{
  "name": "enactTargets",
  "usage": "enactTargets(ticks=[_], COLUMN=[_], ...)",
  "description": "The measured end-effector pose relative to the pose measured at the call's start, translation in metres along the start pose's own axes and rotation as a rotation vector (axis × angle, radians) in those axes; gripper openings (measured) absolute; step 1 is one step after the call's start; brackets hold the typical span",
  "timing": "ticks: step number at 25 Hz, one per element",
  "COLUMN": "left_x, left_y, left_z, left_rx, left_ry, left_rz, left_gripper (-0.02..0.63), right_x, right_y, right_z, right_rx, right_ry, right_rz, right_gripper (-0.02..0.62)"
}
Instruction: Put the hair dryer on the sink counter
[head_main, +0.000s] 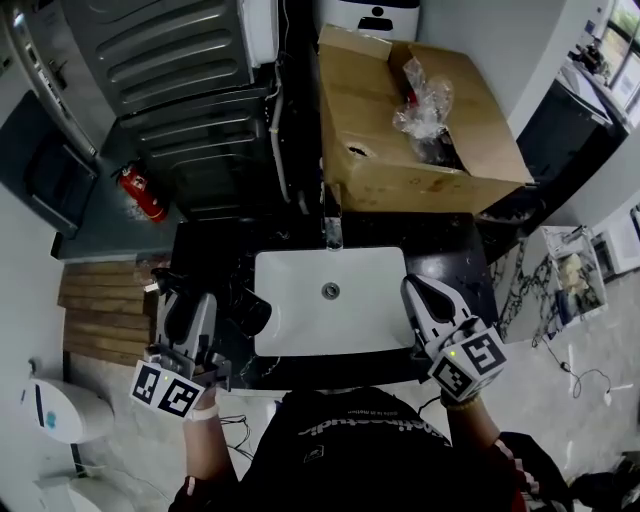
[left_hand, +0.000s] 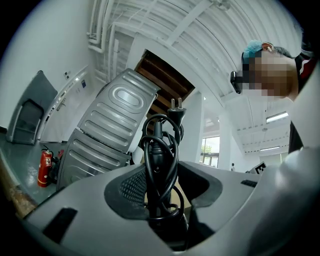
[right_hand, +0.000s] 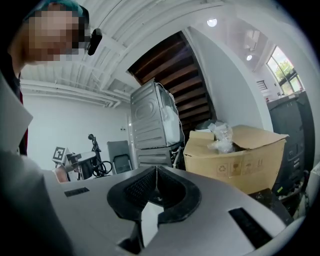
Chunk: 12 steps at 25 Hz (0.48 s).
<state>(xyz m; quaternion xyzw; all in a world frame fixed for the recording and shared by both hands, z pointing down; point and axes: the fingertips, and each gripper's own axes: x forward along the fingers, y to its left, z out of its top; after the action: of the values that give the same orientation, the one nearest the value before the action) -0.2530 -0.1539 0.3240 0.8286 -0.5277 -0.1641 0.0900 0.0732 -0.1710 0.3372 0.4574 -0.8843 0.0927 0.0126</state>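
The black hair dryer (head_main: 246, 308) hangs over the left end of the black sink counter (head_main: 462, 252), beside the white basin (head_main: 300, 330). My left gripper (head_main: 183, 305) is shut on it. In the left gripper view the dryer's handle (left_hand: 159, 165), wrapped in its black cord, stands up between the pads, with the plug (left_hand: 175, 107) at the top. The left gripper (left_hand: 162, 184) grips it low down. My right gripper (head_main: 416, 287) hovers over the basin's right edge, shut with nothing in it. In the right gripper view its (right_hand: 155, 172) pads meet at the tips.
A faucet (head_main: 332, 225) stands behind the basin. An open cardboard box (head_main: 400, 120) with plastic wrap sits at the back right. Grey metal appliances (head_main: 170, 60) stand at the back left, with a red fire extinguisher (head_main: 143, 193) and wooden steps (head_main: 100, 310) to the left.
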Motion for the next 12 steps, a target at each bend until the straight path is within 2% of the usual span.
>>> enactTargets(ticks=[6, 12], left_x=[0.001, -0.02], left_y=[-0.002, 0.013], left_z=[-0.006, -0.001], left_rx=[0.019, 0.054], left_ry=[0.006, 0.015], left_rz=[0.071, 0.15], left_gripper=[0.196, 0.196], right_x=[0.007, 0.022], right_y=[-0.02, -0.019], right_z=[0.002, -0.002], right_rx=[0.005, 0.017], right_ry=[0.004, 0.016], right_rz=[0.042, 0.093], right_gripper=[0.041, 0.041])
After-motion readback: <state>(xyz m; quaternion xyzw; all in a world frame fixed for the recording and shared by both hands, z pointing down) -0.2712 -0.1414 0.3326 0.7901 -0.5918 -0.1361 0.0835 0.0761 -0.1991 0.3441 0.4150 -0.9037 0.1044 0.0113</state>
